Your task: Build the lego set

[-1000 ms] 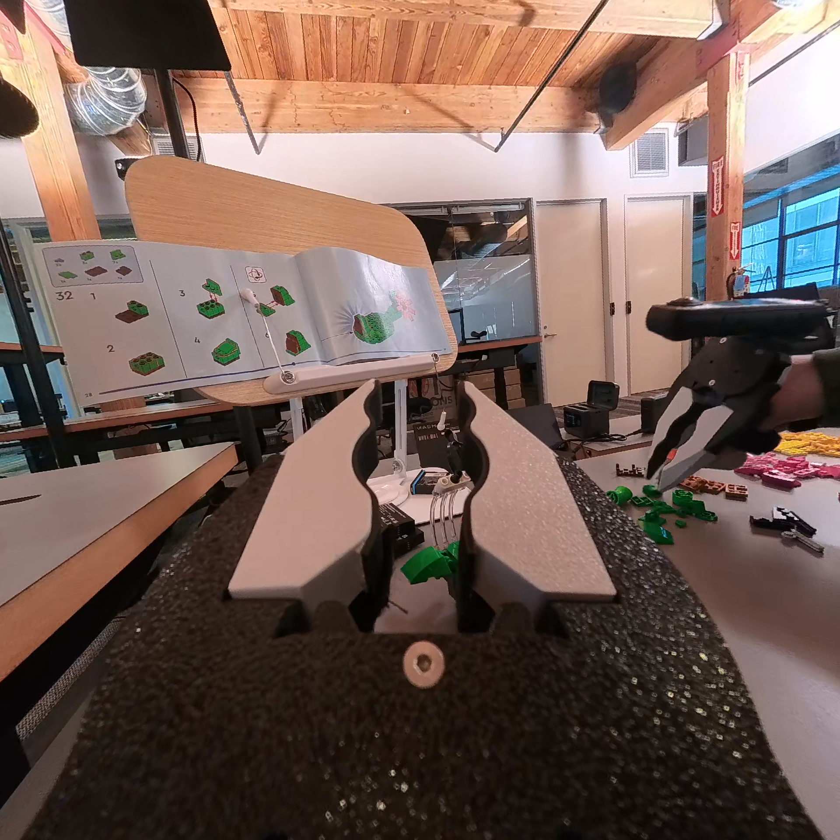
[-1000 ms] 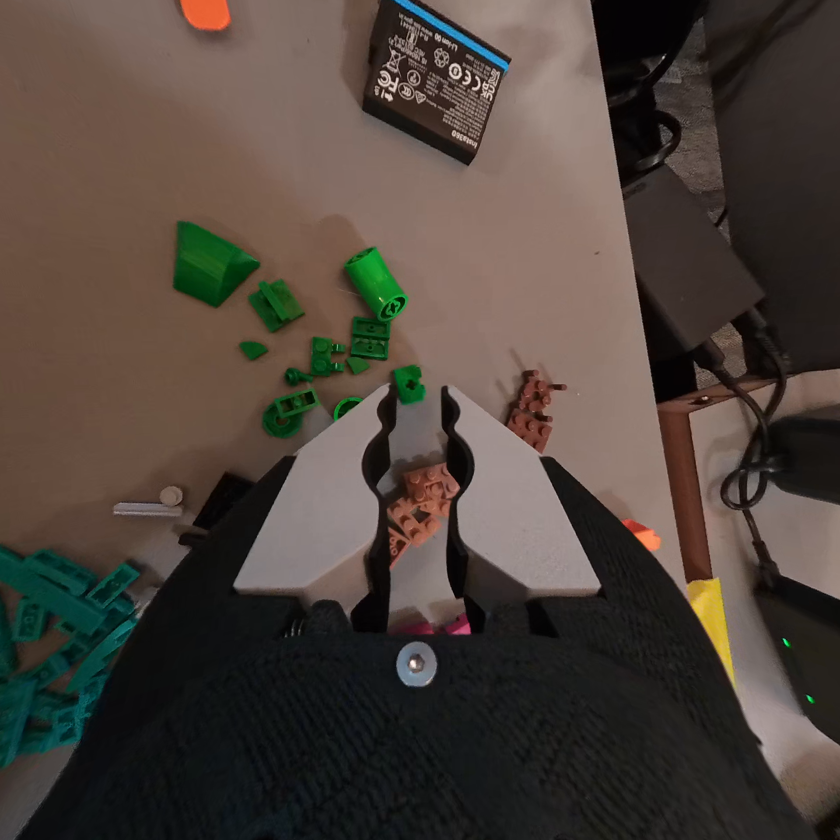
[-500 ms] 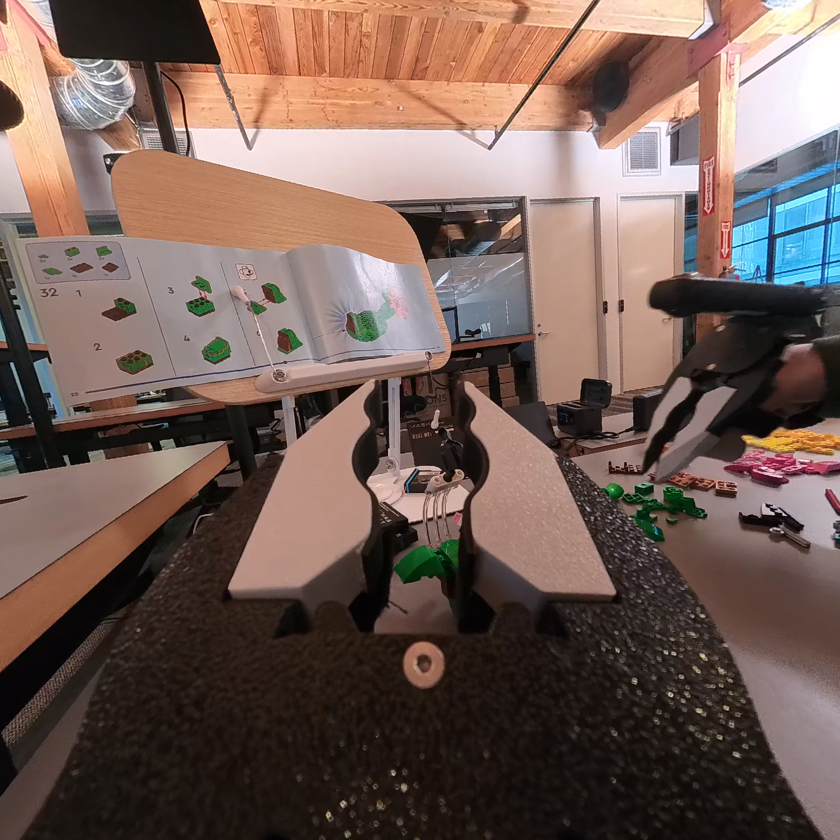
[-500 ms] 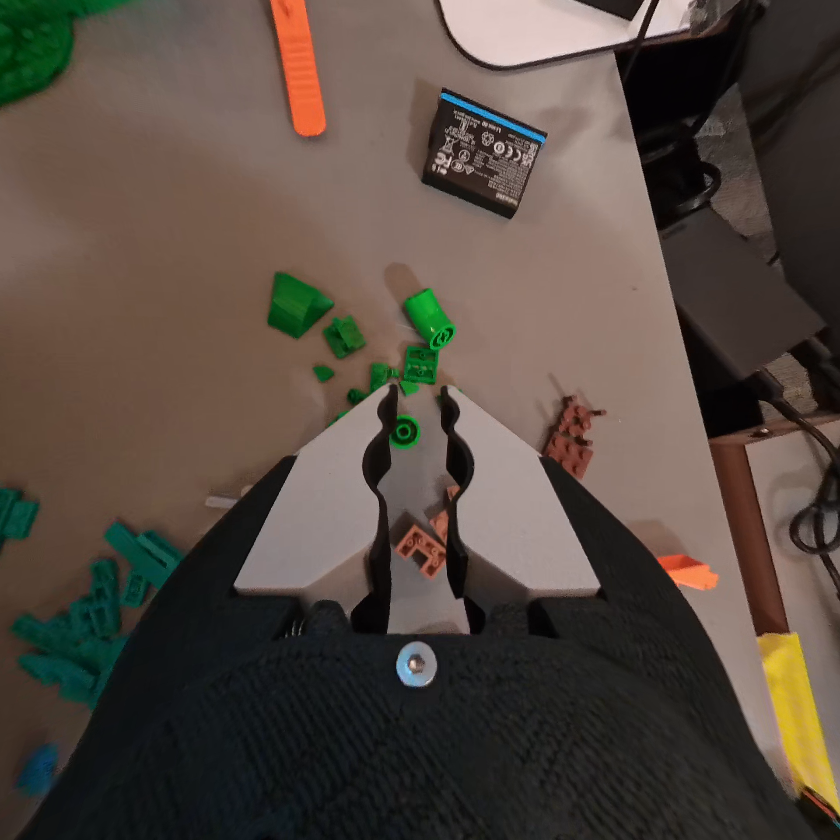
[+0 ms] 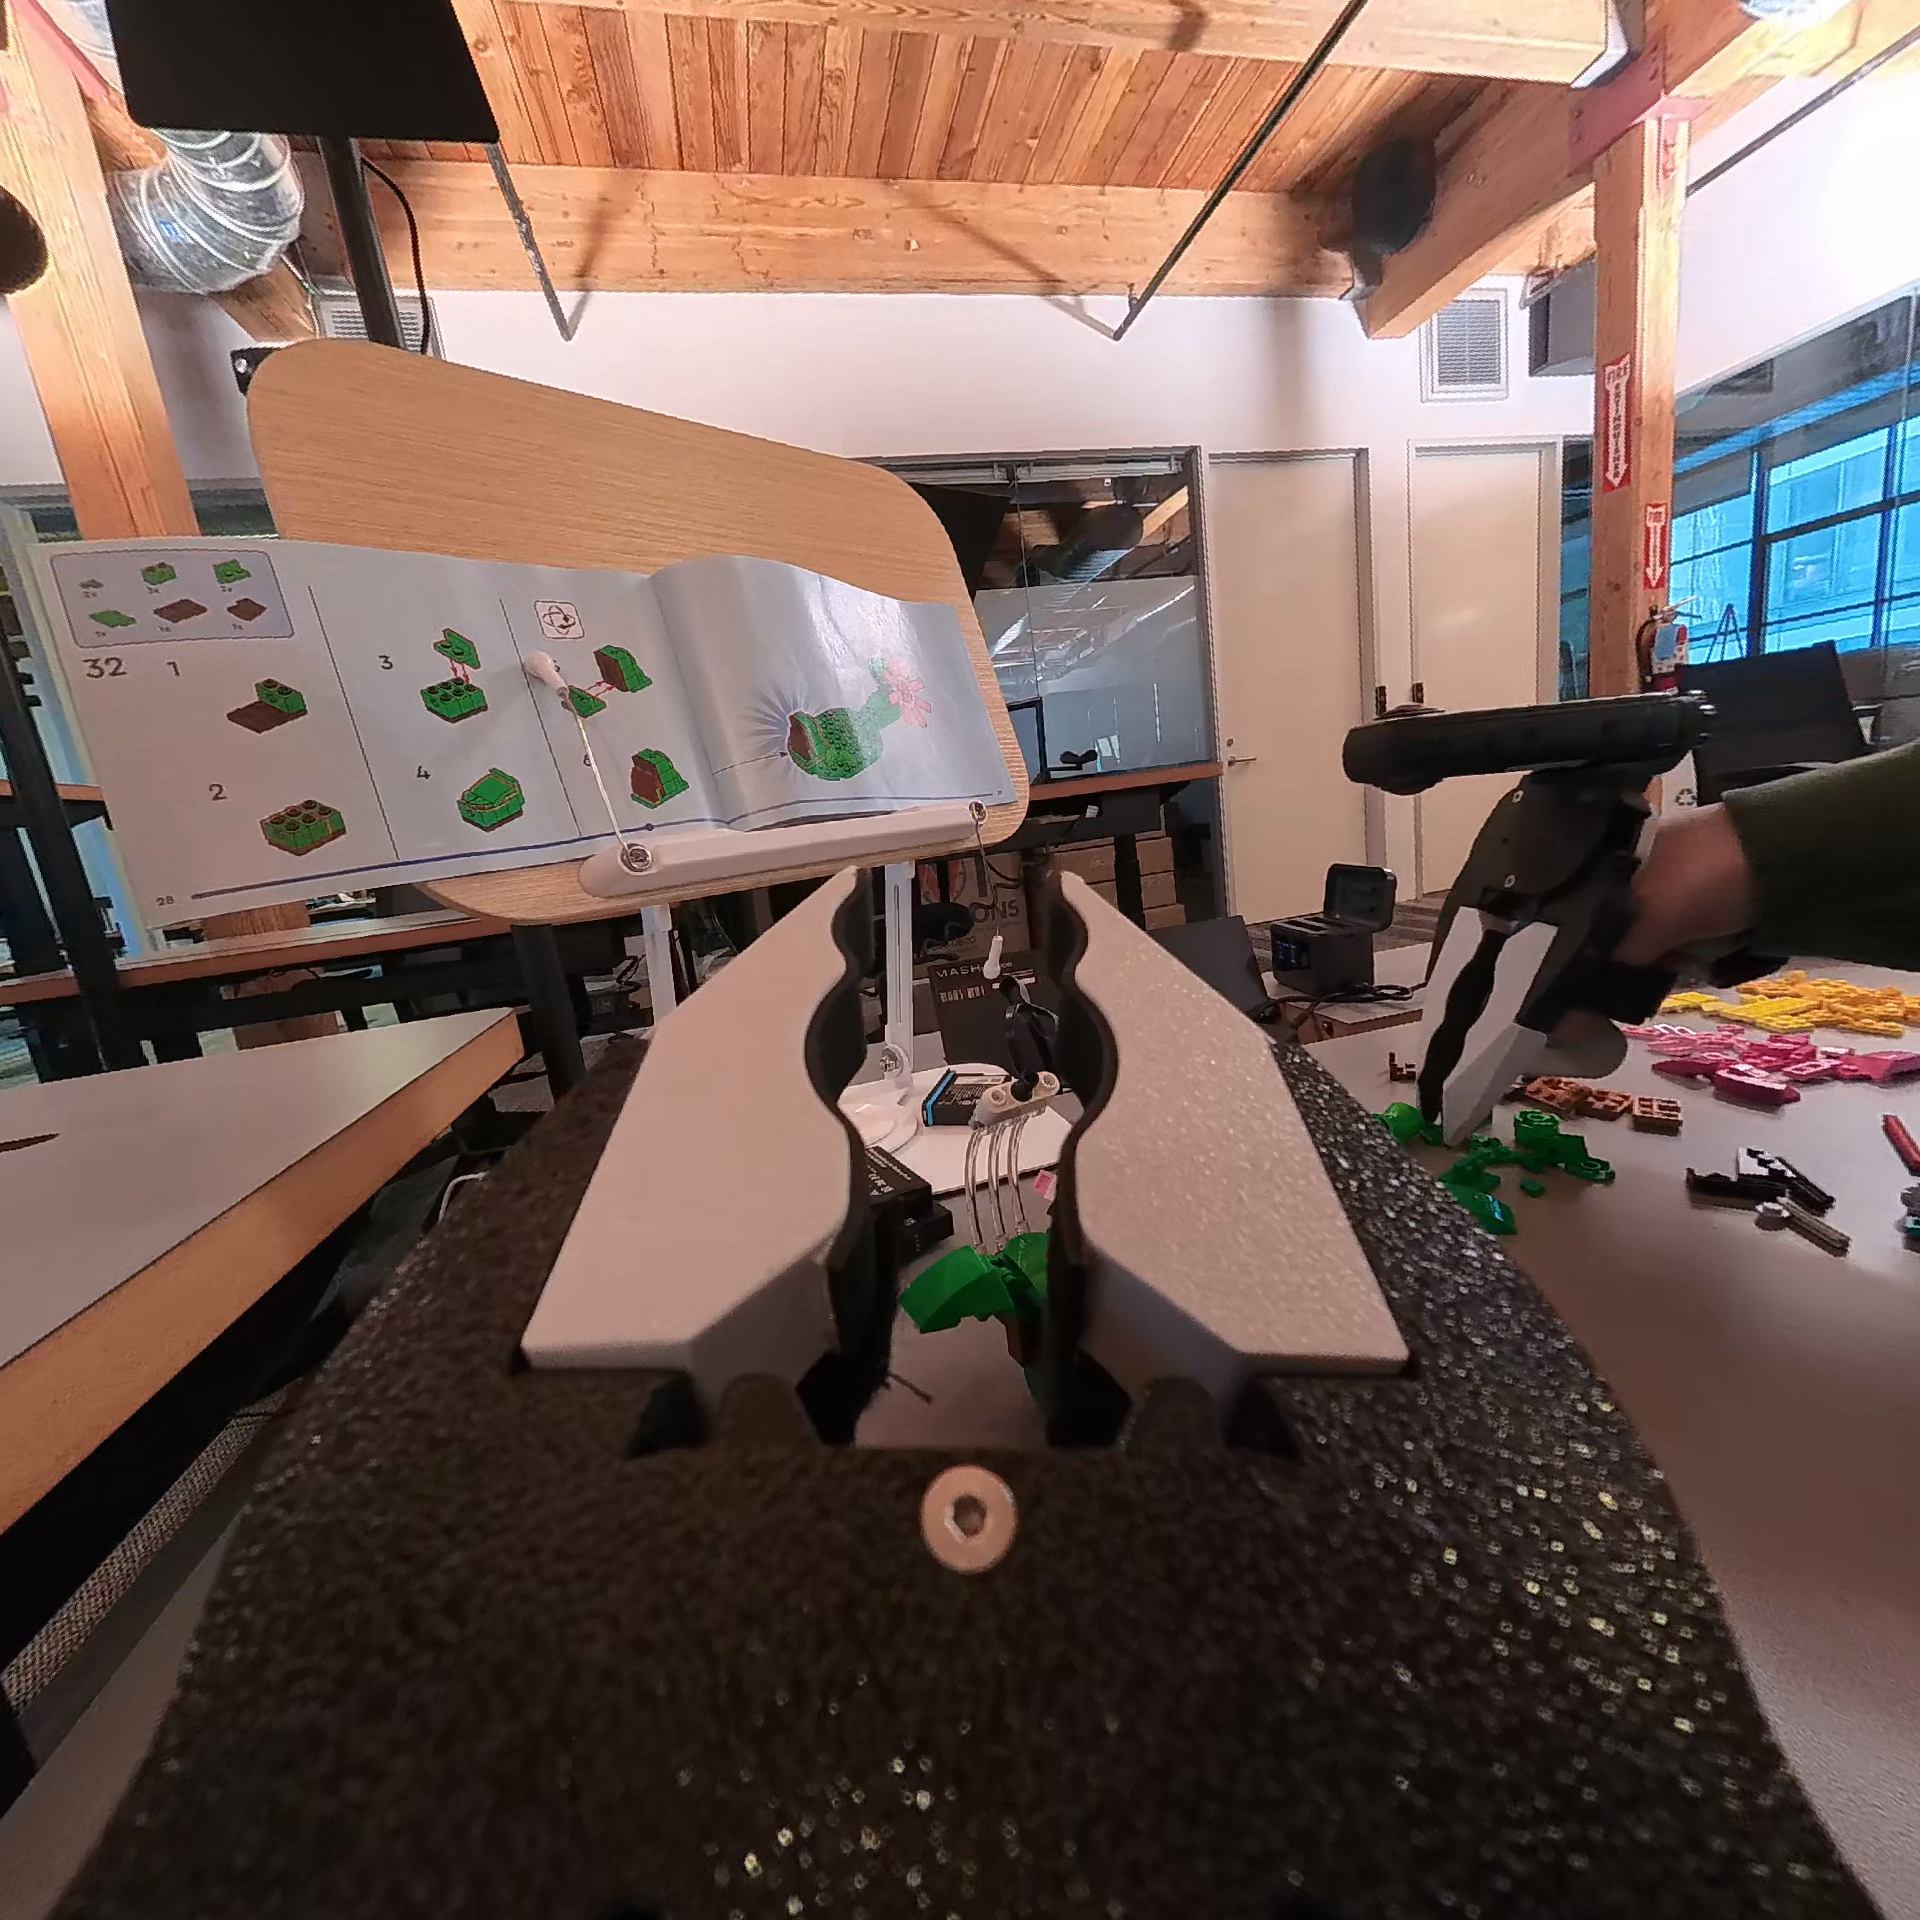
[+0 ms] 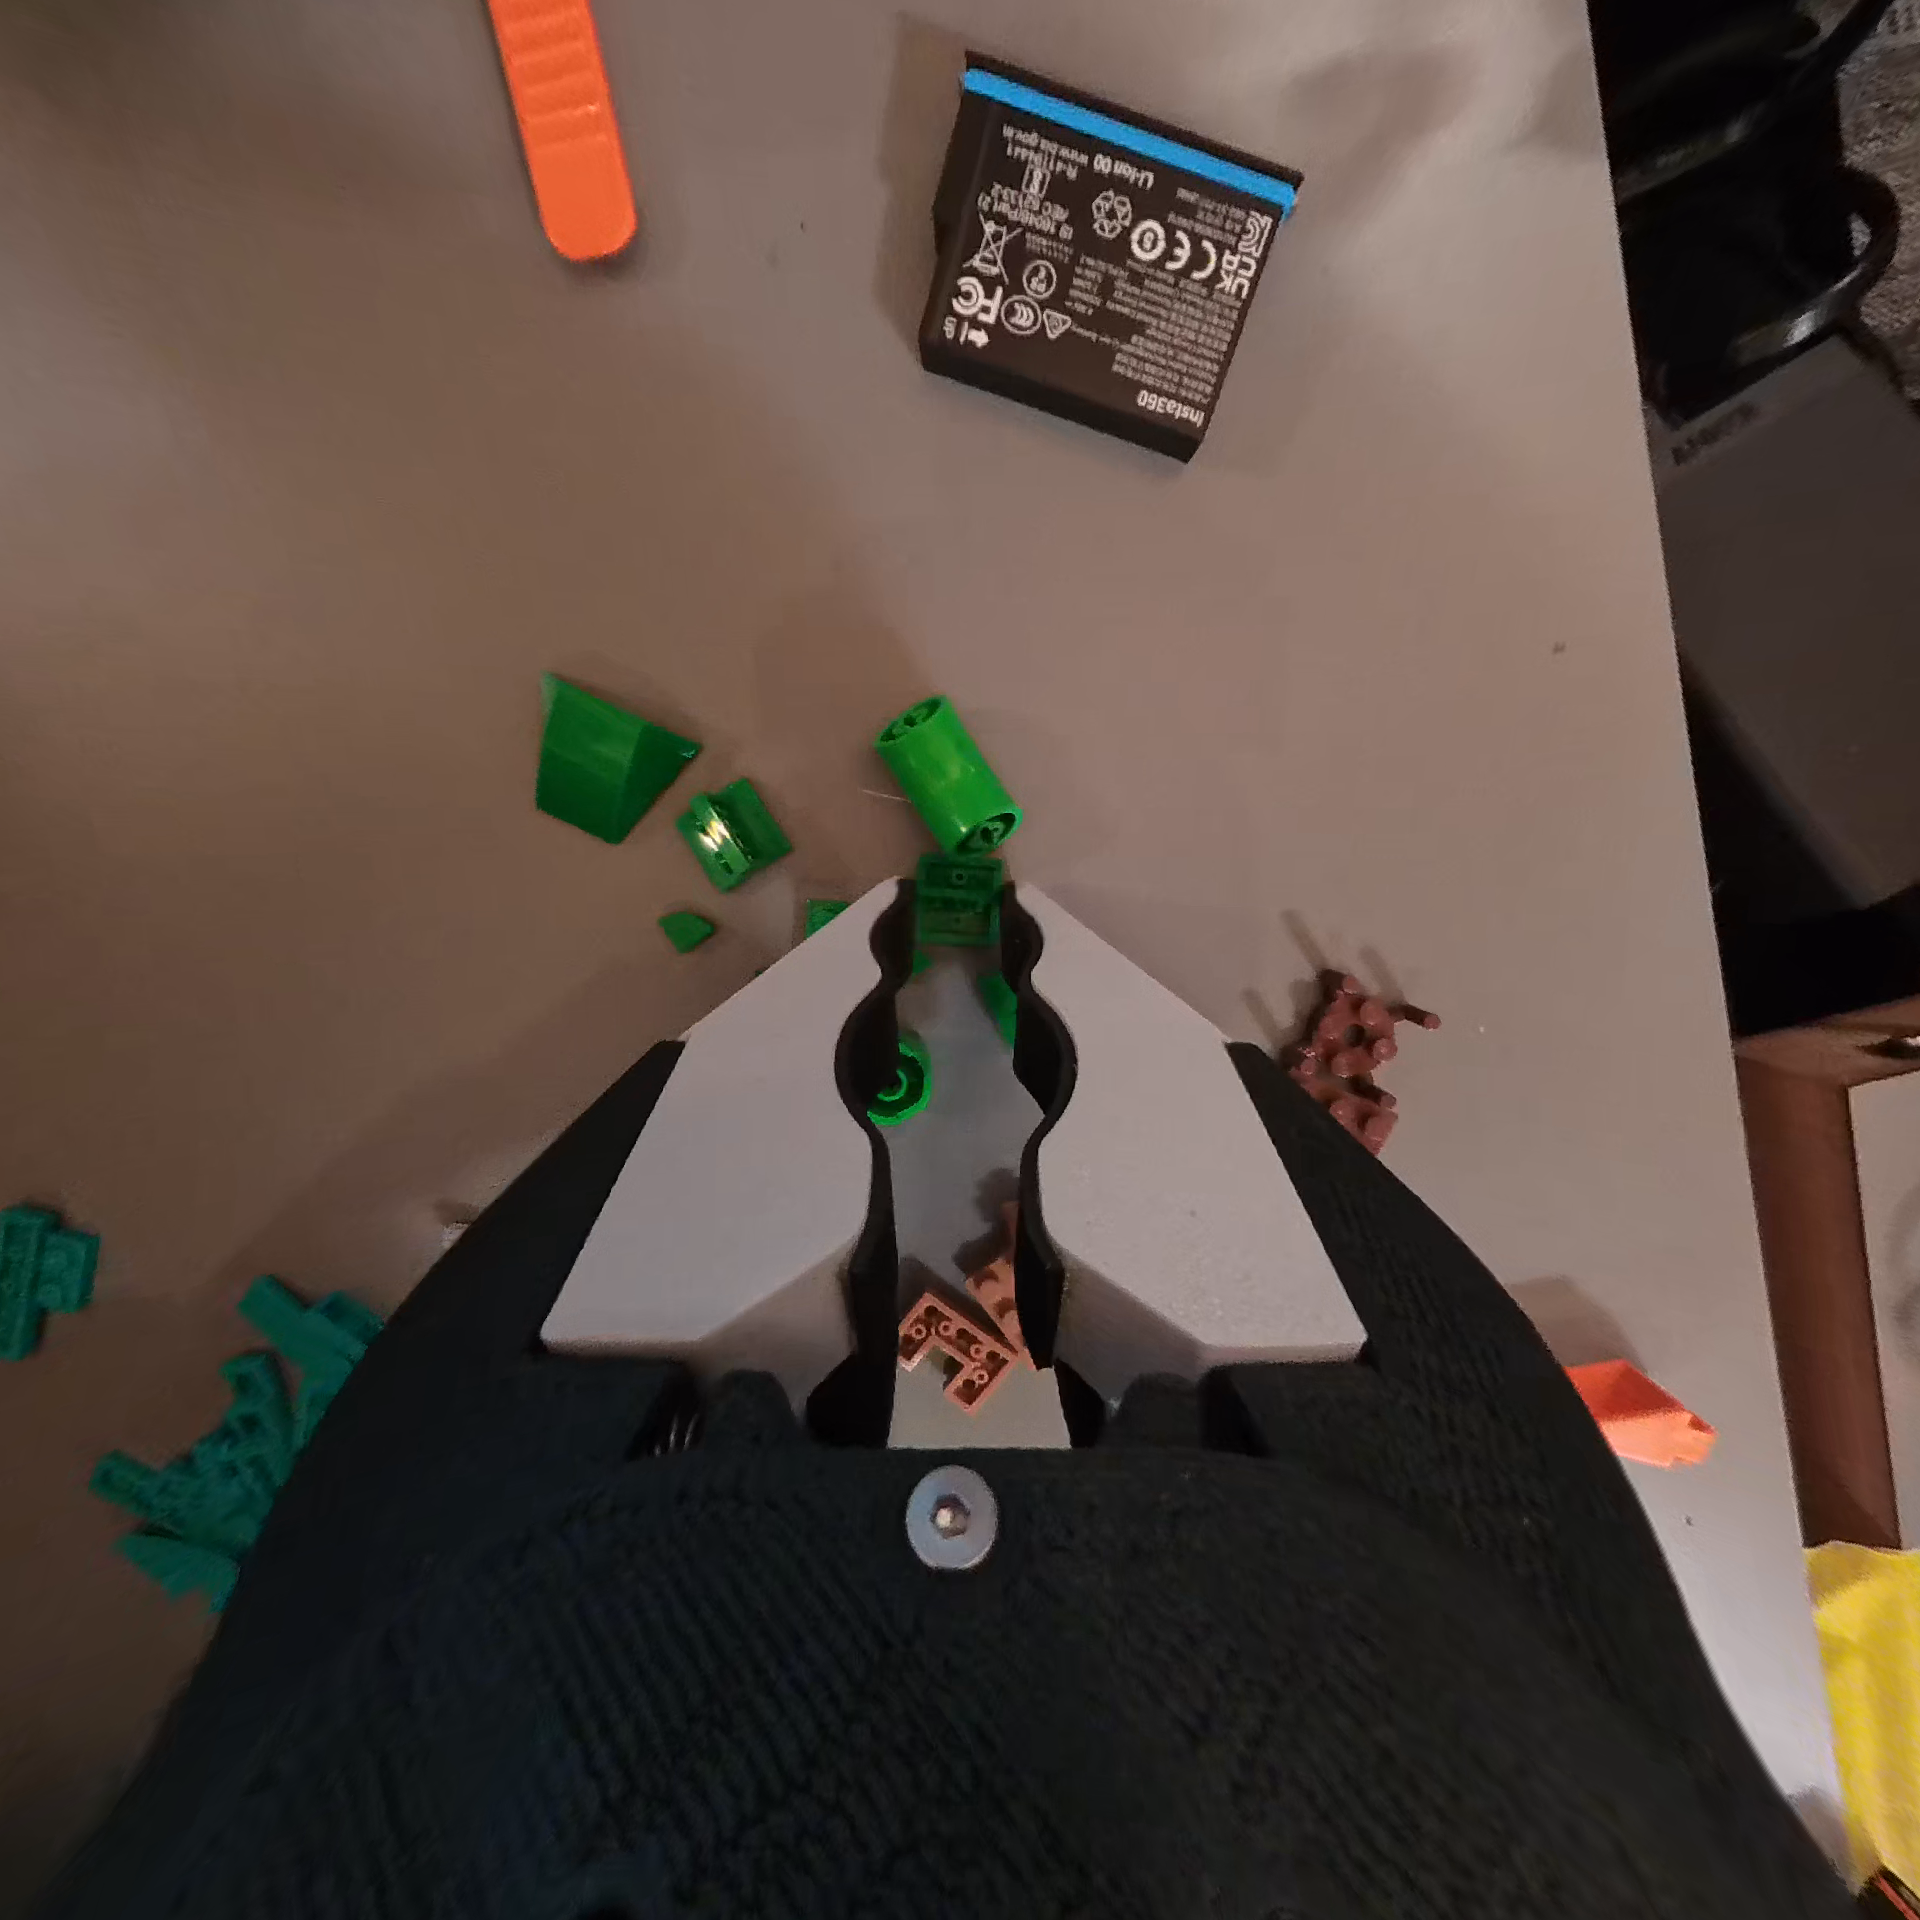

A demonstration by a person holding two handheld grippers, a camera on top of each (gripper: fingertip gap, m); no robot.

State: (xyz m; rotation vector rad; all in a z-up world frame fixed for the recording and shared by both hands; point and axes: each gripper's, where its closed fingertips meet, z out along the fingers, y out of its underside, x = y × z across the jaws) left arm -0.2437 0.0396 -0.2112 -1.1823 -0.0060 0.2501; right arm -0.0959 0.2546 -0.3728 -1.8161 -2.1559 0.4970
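Note:
My right gripper [image 6: 958, 896] points down at the grey table [image 6: 312, 520]. It is open, with its tips on either side of a small green plate [image 6: 956, 906]. A green cylinder [image 6: 951, 774] lies just beyond, with a green wedge [image 6: 603, 758] and a green clip piece [image 6: 732, 821] to the left. A green round piece [image 6: 899, 1091] and a reddish-brown corner plate [image 6: 956, 1351] show between the fingers. My left gripper [image 5: 961, 914] is open and raised. A green assembly with clear stalks [image 5: 977, 1299] shows in its gap. The right gripper [image 5: 1475, 1091] touches down among green pieces [image 5: 1496, 1164].
The instruction booklet [image 5: 499, 727] is open on a wooden stand. A black battery [image 6: 1101, 260] and an orange separator [image 6: 566, 135] lie farther off. Brown pieces [image 6: 1351, 1060] are on the right and teal pieces [image 6: 239, 1455] on the left. Pink pieces [image 5: 1766, 1070] and yellow pieces [image 5: 1829, 1003] lie behind. The table edge [image 6: 1662, 623] is on the right. Left tips to right tips: about 30 cm. From my right tips it is roughly 10 cm to the black battery [image 6: 1101, 260]; from my left, 25 cm.
My right gripper has moved forward from the brown pieces and down over the green ones, and its tips now straddle the green plate. The left gripper has barely moved.

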